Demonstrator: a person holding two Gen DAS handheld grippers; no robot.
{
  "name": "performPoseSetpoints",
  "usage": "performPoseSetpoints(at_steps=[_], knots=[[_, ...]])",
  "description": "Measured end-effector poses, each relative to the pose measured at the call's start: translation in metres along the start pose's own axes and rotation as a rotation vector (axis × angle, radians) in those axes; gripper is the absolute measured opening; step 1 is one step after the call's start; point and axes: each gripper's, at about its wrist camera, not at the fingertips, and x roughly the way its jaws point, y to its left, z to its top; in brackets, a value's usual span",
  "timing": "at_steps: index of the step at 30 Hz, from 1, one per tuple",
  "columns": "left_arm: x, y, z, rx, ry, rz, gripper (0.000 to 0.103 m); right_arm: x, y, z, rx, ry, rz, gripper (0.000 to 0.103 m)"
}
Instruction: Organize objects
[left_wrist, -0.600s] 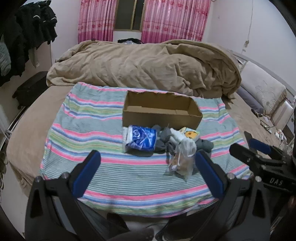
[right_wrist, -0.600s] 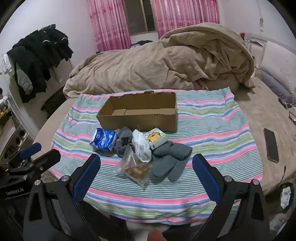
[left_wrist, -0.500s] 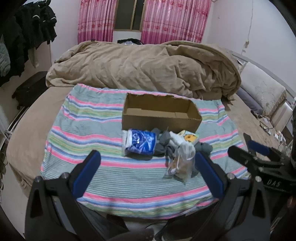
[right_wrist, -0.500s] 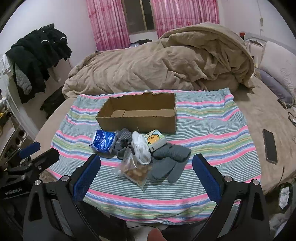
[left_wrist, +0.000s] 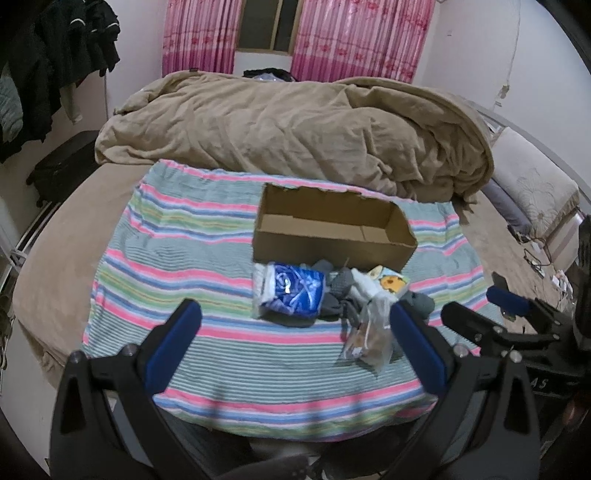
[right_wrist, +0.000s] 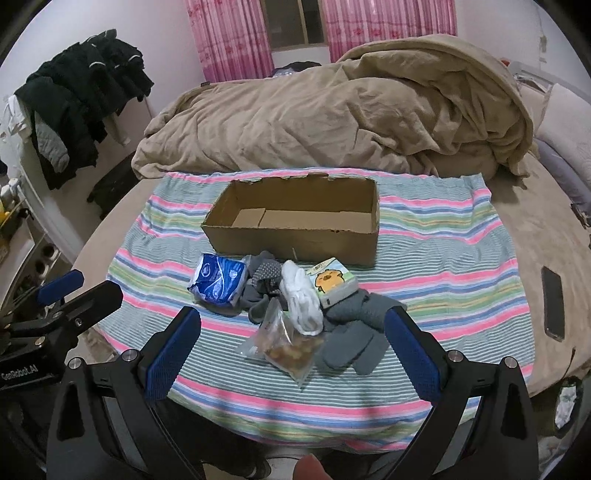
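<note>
The bed (right_wrist: 524, 258) is filling most of both frames. A tan duvet (right_wrist: 332, 118) is lying bunched across the upper half of each frame. A striped cloth (right_wrist: 424, 258) is covering the bed in the middle of the frame.

A cardboard box (right_wrist: 295, 243) is sitting open-topped on the cloth at frame centre; its visible floor is showing nothing but cardboard. The loose items are lying in a cluster just below the box, near its front wall.

In the right wrist view, the cluster is reading left to right:
- a blue pack (right_wrist: 218, 282), at the left end;
- dark grey socks (right_wrist: 264, 280), touching the pack;
- a white sock (right_wrist: 301, 299), at the centre;
- a small carton (right_wrist: 334, 286) with a yellow cartoon figure, just below the box wall;
- grey gloves (right_wrist: 354, 332), at the lower right of the cluster;
- a clear bag (right_wrist: 286, 343) of brown contents, lowest in the cluster.

A phone (right_wrist: 553, 302) is lying on the bed at the right edge, well apart from the cloth.

The left tool (left_wrist: 291, 336) is hovering at the bottom of its frame with its jaws spread wide, gripping nothing. The right tool (right_wrist: 291, 336) is hovering likewise, jaws spread wide, gripping nothing.
</note>
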Motion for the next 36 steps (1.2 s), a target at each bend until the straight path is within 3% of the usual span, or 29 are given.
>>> performPoseSetpoints(at_steps=[36], knots=[[0.04,-0.005,0.004,0.005,0.056,0.02,0.102,0.034,-0.019,0.009,0.016,0.061,0.008,0.101]])
